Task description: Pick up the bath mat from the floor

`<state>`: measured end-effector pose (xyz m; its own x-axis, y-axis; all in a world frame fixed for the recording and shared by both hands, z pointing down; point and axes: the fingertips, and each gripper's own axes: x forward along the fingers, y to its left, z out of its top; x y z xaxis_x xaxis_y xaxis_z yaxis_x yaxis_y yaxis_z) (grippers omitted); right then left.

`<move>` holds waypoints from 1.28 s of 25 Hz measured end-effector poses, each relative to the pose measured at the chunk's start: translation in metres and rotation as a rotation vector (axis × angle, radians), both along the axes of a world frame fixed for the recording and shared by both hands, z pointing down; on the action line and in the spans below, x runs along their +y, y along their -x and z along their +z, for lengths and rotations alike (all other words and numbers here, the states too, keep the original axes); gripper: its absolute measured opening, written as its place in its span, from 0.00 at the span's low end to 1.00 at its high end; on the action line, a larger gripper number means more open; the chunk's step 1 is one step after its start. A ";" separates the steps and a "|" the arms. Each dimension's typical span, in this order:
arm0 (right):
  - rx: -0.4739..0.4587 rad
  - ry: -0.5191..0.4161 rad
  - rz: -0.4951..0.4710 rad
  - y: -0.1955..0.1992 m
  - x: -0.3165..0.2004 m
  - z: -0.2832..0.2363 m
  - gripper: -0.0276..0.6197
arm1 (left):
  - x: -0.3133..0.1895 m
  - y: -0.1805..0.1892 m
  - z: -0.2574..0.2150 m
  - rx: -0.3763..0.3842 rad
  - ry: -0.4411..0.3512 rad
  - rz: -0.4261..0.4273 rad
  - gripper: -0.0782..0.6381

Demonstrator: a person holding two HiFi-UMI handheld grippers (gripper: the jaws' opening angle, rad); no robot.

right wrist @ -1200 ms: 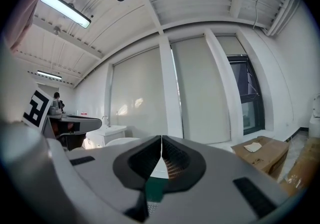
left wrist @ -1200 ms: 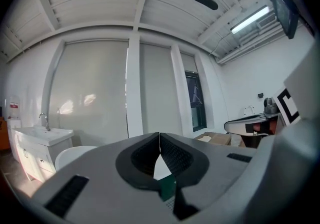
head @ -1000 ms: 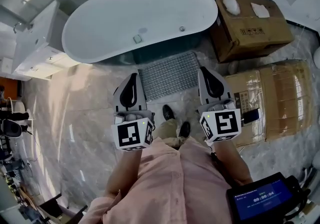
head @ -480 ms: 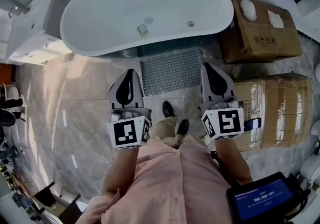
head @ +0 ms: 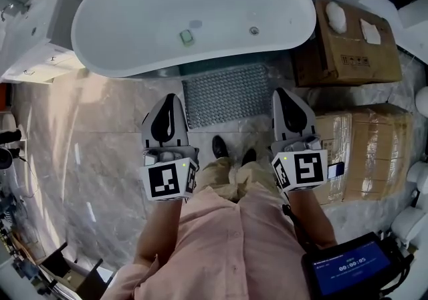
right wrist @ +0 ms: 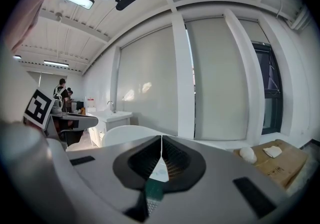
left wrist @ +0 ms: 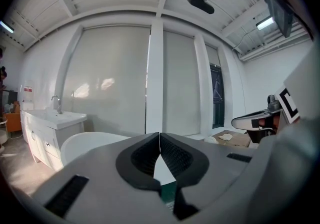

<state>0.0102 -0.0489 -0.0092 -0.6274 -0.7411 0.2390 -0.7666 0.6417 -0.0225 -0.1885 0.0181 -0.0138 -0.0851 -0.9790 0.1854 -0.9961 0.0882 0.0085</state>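
Note:
A grey, nubbly bath mat (head: 226,93) lies flat on the marble floor against the front of the white bathtub (head: 194,15). My left gripper (head: 170,101) hovers above the floor just left of the mat's near corner, jaws shut and empty. Level with it, my right gripper (head: 281,95) hangs over the mat's right edge, also shut with nothing held. In the left gripper view the gripper's (left wrist: 159,136) jaws meet in a thin line, with the tub rim beyond. The right gripper view shows that gripper's (right wrist: 161,140) jaws closed too, and a sliver of mat (right wrist: 152,200) below them.
Two cardboard boxes (head: 348,41) (head: 364,152) stand to the right of the mat. A white vanity (head: 37,18) stands left of the tub. The person's shoes (head: 233,153) rest on the floor just short of the mat. A tablet (head: 351,266) hangs at lower right.
Both grippers and the person have come forward toward the tub and mat, and sunk a little. The mat and tub now sit nearer. Both jaws stay shut.

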 end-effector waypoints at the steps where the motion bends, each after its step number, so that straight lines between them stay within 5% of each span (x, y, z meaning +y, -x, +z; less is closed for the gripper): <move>1: 0.005 0.000 -0.001 0.000 0.001 0.000 0.07 | 0.002 0.001 0.001 0.003 0.001 -0.002 0.15; 32: -0.010 0.011 -0.132 -0.076 -0.100 0.040 0.07 | -0.035 -0.046 0.029 -0.015 0.027 -0.180 0.15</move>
